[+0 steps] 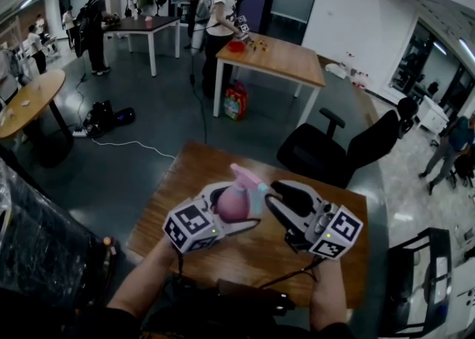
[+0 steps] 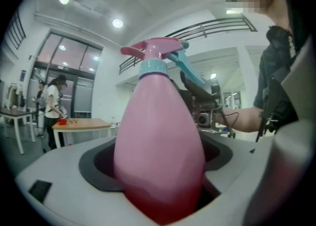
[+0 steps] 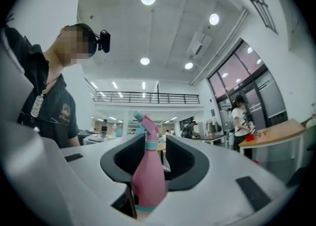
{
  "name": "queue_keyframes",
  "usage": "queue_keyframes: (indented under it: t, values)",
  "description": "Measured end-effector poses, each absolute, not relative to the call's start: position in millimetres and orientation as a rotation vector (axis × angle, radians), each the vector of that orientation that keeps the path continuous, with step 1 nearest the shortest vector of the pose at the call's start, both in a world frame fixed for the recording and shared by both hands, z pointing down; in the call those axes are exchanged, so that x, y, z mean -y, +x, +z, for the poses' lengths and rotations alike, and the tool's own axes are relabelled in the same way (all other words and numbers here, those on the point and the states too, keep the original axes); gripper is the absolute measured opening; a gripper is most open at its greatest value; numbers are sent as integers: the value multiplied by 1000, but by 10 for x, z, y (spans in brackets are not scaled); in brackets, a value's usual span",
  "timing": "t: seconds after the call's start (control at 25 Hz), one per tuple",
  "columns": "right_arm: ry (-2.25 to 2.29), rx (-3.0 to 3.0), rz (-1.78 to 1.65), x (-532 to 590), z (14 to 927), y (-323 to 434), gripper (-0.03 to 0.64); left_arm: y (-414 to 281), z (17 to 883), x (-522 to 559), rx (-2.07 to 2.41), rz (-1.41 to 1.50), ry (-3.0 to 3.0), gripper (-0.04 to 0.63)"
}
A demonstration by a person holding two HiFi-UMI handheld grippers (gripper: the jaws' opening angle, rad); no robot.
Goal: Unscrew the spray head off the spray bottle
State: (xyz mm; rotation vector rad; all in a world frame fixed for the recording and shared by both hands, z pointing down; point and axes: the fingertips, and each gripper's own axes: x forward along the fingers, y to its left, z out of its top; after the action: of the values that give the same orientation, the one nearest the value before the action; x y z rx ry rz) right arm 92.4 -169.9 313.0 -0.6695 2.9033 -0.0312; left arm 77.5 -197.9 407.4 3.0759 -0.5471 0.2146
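So, spray bottle (image 2: pixel 158 141): pink, with a fat belly. I see it up in the air over the table.
Spray head (image 2: pixel 153 47): pink, sitting on top of the bottle. It is not off yet.
Ring (image 2: pixel 154 67): blue-green, right under the spray head, around the neck.
Trigger (image 1: pixel 260 191): blue-green, sticking out toward my right tongs.
Left tongs (image 1: pixel 245 210): squeezed tight on the fat pink belly, one jaw on each side.
Right tongs (image 1: pixel 271 195): jaws apart. In the right gripper view the thin top part of the bottle stands between them. I can see a bit of room beside the neck on one side, so they are not pinching it. In the head view the tips are just beside the trigger.
Both tongs: they point at each other, with the bottle in the middle.
Table (image 1: pixel 237 256): brown wood, under both tongs.
Chair (image 1: pixel 334 153): black, on the floor just behind my table.
Far table (image 1: pixel 278 56): brown wood too, well apart from mine.
Person (image 1: pixel 221 11): standing at that far table.
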Motion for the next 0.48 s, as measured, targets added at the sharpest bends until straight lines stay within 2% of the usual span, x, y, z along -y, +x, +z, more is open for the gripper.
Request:
queue_keyframes:
  t: [0.28,0.48]
  values:
    - [-950,-2807,77,1738,3049,890,129,558,4177,2363,943,247,2990,440]
    - [-1068,-2882,130,1739,3197,659,115,577,4217,2374,993,246,2963,440]
